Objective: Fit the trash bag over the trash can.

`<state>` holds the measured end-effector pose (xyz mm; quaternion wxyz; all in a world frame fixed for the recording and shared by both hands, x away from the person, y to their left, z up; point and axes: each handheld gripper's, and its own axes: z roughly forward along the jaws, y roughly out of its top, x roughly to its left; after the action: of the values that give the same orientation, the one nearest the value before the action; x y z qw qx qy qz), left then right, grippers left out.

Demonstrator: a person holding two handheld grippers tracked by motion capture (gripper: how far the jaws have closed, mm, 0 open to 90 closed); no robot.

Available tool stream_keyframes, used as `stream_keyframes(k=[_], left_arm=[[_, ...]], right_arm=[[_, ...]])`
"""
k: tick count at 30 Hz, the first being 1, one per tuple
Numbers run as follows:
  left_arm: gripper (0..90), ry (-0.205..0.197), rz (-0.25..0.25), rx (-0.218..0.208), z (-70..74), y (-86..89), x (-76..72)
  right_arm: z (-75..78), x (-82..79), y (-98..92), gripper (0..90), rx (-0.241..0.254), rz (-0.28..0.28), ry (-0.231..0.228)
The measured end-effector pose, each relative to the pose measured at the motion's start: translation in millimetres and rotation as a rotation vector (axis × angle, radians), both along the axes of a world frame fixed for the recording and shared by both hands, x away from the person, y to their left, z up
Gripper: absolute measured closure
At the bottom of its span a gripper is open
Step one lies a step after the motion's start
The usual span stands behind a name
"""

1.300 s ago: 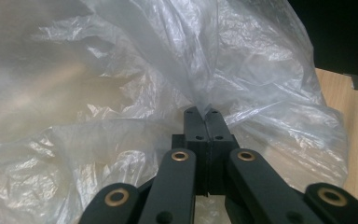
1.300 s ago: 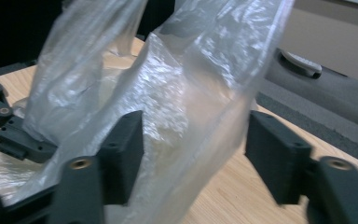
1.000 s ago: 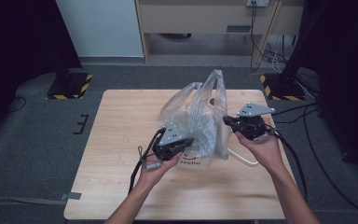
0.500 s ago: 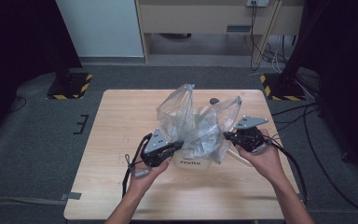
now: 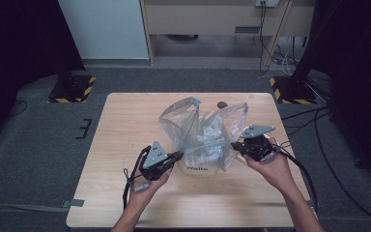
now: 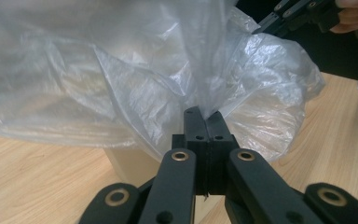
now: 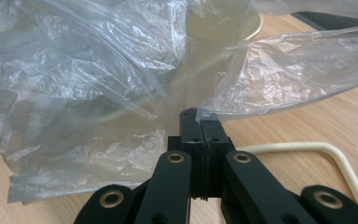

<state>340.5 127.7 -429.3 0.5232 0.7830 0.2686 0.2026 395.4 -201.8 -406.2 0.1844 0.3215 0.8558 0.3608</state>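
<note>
Currently: clear plastic bag point(image 5: 200, 133) sitting mid-table point(image 5: 125, 125), draped over a pale bucket-like container point(image 5: 200, 166) with dark lettering on its front. Bag crumpled and puffed up, two loose handle flaps sticking up at the far side.

Left gripper point(image 5: 176, 157) at the bag's near-left edge, jaws pressed together with a fold of film pinched between the tips; confirmed in left gripper view point(image 6: 204, 116), film rising straight out of the closed tips. Pale container wall point(image 6: 130, 163) just behind and left of the jaws there.

Right gripper point(image 5: 237, 146) at the bag's right edge, jaws likewise clamped on film; right gripper view point(image 7: 198, 116) shows the sheet fanning out from the closed tips. Container rim point(image 7: 244, 32) visible through the plastic beyond. Cream-coloured handle point(image 7: 335, 156) lying flat on the wood to the right of the jaws.

Small dark object point(image 5: 221, 104) on the table behind the bag, well apart from both grippers; too small to identify.
</note>
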Motion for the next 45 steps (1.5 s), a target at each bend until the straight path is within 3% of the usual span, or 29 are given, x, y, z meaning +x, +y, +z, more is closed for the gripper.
stream_keyframes(k=[7,22,30,36,45], left_arm=[[90.0,0.0,-0.002,-0.003,-0.2,-2.8,1.2],[90.0,0.001,-0.008,0.009,3.4,-7.8,3.0],[90.0,0.003,-0.01,0.018,4.3,-8.1,3.4],[90.0,0.002,-0.013,0.019,4.4,-7.9,3.7],[90.0,-0.001,-0.024,0.033,5.4,-11.8,4.5]], right_arm=[[-4.4,-1.0,-2.0,89.0,0.007,0.001,-0.003],[16.8,-4.5,-17.2,51.5,0.088,-0.074,-0.078],[42.3,-7.2,-24.0,50.3,0.137,-0.088,-0.122],[56.3,6.1,-12.1,51.3,0.137,-0.07,-0.124],[54.7,43.8,16.9,46.7,0.129,-0.051,-0.052]])
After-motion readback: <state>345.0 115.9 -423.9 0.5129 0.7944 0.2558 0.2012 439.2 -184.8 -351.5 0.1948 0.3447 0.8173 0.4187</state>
